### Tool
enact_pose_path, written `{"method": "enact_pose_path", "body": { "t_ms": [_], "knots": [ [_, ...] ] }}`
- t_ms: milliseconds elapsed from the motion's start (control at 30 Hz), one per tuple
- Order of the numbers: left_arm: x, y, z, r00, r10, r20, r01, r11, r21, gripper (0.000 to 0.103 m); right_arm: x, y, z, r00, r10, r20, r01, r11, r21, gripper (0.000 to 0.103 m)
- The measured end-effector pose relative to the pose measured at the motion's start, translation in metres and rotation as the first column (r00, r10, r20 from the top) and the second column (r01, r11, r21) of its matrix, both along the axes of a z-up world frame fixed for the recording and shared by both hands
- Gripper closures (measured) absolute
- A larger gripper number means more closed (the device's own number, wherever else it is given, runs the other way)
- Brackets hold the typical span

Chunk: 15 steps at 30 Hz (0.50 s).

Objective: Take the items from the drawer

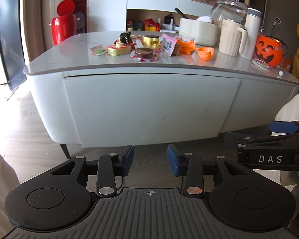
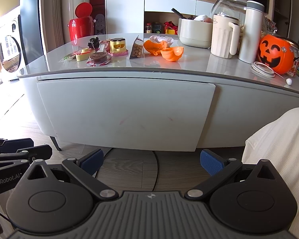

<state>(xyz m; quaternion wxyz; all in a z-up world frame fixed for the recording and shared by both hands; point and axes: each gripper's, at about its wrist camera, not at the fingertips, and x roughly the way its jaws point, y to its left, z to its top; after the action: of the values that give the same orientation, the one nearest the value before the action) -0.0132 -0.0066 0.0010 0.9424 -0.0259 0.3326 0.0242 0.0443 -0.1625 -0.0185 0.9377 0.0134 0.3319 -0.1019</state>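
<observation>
While both tools hang low over the wood floor, well short of the table, I see my left gripper (image 1: 150,160) with its blue pads parted a little and nothing between them, and my right gripper (image 2: 151,162) spread wider, also empty. The white drawer front (image 1: 149,107) sits nearly flush under the grey tabletop (image 1: 60,59). Above it, from left, lie small snack packets (image 1: 98,49), two orange pumpkin halves (image 2: 163,49), a cream jug (image 1: 231,39) and a jack-o'-lantern bucket (image 1: 268,50).
</observation>
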Motion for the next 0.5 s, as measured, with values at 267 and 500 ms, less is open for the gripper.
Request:
{"method": "enact_pose_path", "body": {
  "t_ms": [267, 500],
  "knots": [
    [0.0006, -0.0004, -0.0002, 1.0, 0.002, -0.002, -0.002, 1.0, 0.004, 0.061, -0.0002, 0.0022, -0.0003, 1.0, 0.002, -0.005, -0.002, 1.0, 0.002, 0.0],
    [0.0005, -0.0002, -0.0002, 1.0, -0.001, 0.001, 0.001, 1.0, -0.014, 0.061, 0.0031, 0.0065, -0.0025, 0.999, 0.017, -0.03, -0.018, 1.0, -0.015, 0.0]
  ]
}}
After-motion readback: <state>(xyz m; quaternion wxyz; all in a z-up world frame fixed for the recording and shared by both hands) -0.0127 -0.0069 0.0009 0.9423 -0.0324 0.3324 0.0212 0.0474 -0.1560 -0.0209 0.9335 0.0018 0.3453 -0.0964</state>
